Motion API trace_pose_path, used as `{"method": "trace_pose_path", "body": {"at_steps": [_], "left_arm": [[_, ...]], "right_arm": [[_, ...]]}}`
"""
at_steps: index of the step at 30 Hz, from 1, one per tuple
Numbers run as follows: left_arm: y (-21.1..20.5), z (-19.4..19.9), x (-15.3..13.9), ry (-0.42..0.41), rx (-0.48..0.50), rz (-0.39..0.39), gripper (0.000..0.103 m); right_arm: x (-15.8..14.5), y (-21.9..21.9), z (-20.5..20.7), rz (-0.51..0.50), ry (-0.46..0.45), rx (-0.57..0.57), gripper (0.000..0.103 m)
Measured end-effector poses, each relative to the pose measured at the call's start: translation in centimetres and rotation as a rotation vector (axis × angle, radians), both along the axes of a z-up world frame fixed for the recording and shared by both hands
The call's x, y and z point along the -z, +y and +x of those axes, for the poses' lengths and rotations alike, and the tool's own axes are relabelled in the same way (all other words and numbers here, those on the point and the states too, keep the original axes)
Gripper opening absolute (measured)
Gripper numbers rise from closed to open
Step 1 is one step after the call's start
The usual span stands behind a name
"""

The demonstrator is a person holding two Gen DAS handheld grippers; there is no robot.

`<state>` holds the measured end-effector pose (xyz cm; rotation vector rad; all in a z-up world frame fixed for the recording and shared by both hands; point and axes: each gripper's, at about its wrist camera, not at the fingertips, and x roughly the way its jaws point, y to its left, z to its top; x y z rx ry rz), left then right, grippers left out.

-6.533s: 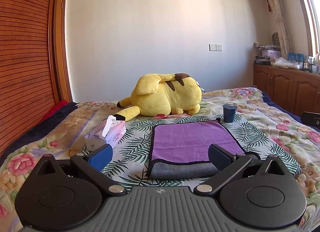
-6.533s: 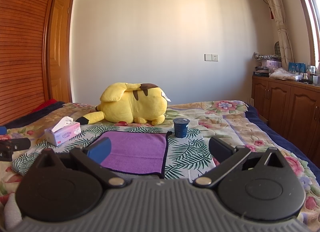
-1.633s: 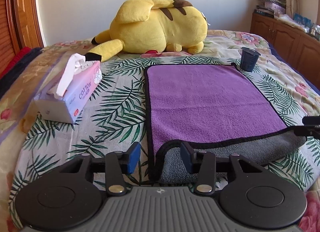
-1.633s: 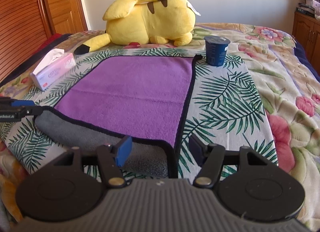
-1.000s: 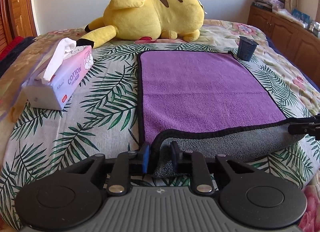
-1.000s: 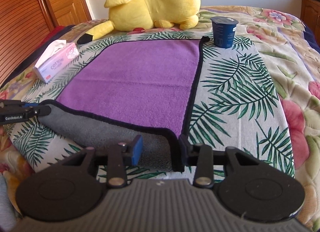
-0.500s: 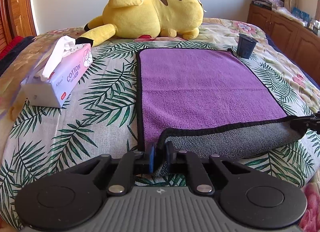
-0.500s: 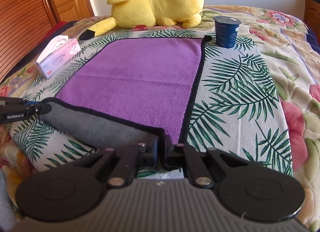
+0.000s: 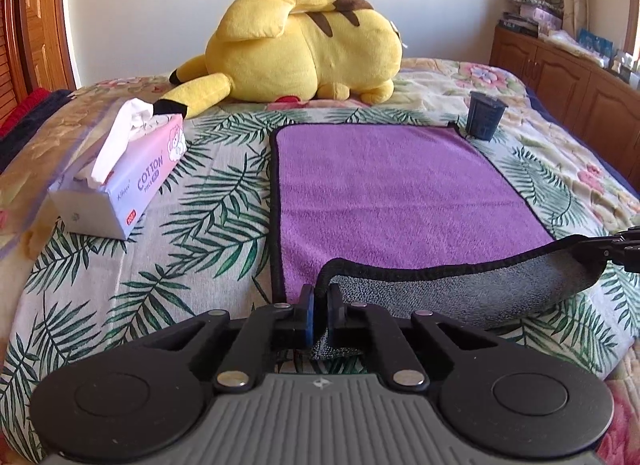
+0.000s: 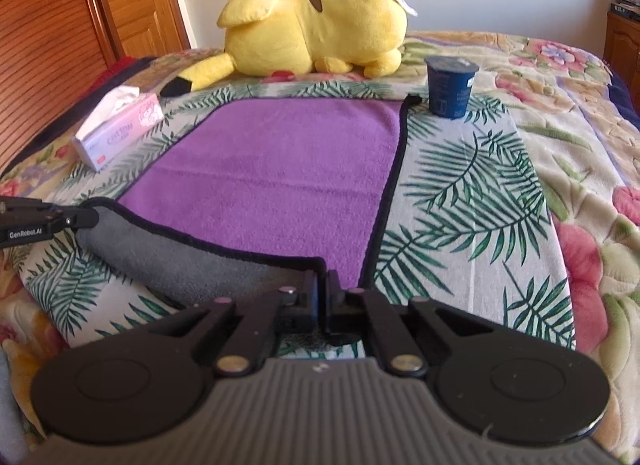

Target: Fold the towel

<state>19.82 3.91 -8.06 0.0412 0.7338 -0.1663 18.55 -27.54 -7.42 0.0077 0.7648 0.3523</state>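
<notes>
A purple towel [image 9: 392, 193] with black trim and a grey underside lies flat on the bed; it also shows in the right wrist view [image 10: 280, 169]. My left gripper [image 9: 320, 305] is shut on its near left corner. My right gripper [image 10: 323, 289] is shut on its near right corner. Both corners are lifted a little, so the near edge curls up and shows the grey underside [image 9: 460, 293]. The right gripper shows at the right edge of the left wrist view [image 9: 616, 247], and the left gripper at the left edge of the right wrist view [image 10: 40, 221].
A yellow plush toy [image 9: 304, 49] lies beyond the towel's far edge. A dark blue cup [image 9: 486, 115] stands at the towel's far right corner. A tissue box [image 9: 124, 177] sits to the towel's left. Wooden cabinets [image 9: 568, 81] line the right wall.
Both grippers came down from above the bed to the towel's near corners and closed on them. In the last half second the near edge has lifted slightly.
</notes>
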Motion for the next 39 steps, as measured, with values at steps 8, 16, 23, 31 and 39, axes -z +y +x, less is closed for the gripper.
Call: {"method": "trace_pose_path", "body": {"at_steps": [8, 16, 23, 31, 39], "left_arm": [[-0.1, -0.4, -1.4, -0.04, 0.007, -0.019, 0.0], [-0.2, -0.3, -2.0, -0.065, 0.011, -0.015, 0.0], [-0.2, 0.0, -2.4, -0.069, 0.025, -0.039, 0.0], [-0.5, 0.2, -3.7, -0.103, 0.043, -0.05, 0.0], [-0.6, 1.1, -4.4, -0.126, 0.05, -0.049, 0.0]], "right_arm": [[-0.8, -0.1, -0.1, 0.004, -0.055, 0.005, 0.004], [-1.4, -0.1, 0.0, 0.021, -0.088, 0.001, 0.004], [-1.0, 0.1, 0.5, 0.005, -0.09, -0.004, 0.004], [-1.2, 0.1, 0.8, 0.001, -0.114, -0.012, 0.004], [-1.6, 0.1, 1.3, 0.003, -0.151, -0.01, 0.004]]}}
